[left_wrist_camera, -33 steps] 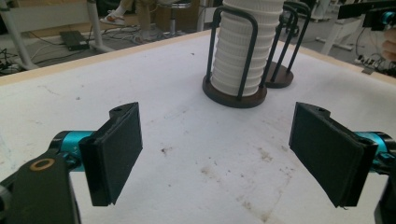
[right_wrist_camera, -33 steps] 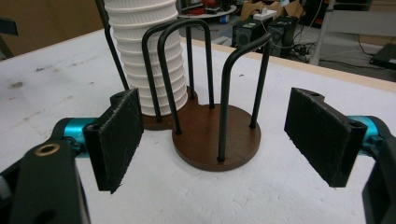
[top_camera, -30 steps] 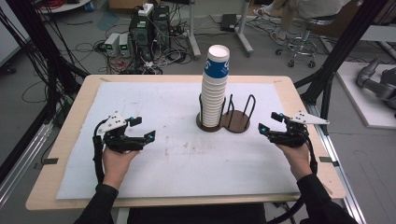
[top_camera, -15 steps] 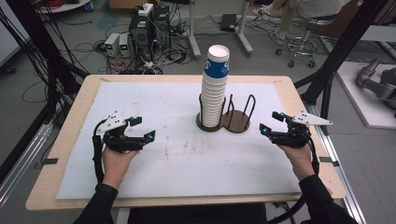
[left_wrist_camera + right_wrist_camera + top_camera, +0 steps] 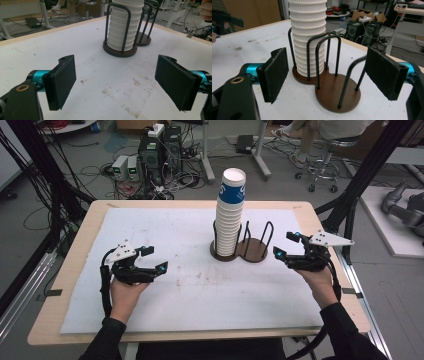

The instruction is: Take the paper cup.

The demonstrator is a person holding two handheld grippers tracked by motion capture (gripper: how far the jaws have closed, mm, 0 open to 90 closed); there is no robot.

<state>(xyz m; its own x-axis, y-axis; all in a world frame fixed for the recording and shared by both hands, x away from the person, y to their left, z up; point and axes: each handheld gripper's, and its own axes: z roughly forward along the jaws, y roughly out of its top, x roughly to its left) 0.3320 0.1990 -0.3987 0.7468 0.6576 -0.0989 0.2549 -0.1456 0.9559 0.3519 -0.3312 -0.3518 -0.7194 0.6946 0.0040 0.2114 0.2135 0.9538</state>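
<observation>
- We had the left gripper (image 5: 156, 259) hovering over the white mat (image 5: 175, 240), jaws spread wide with nothing in them, well apart from the cup holder (image 5: 243, 251).
- Our right gripper (image 5: 286, 247) sat just beside the holder's empty ring, jaws also wide open and holding nothing.
- The stack of paper cups (image 5: 230, 215) stood upright in the holder's left ring, top cup with a blue band, near the middle of the table (image 5: 90, 225).
- In the right gripper view the stack (image 5: 308, 32) and the dark wooden base (image 5: 332, 92) sat right between our jaws, but farther off, no contact.
</observation>
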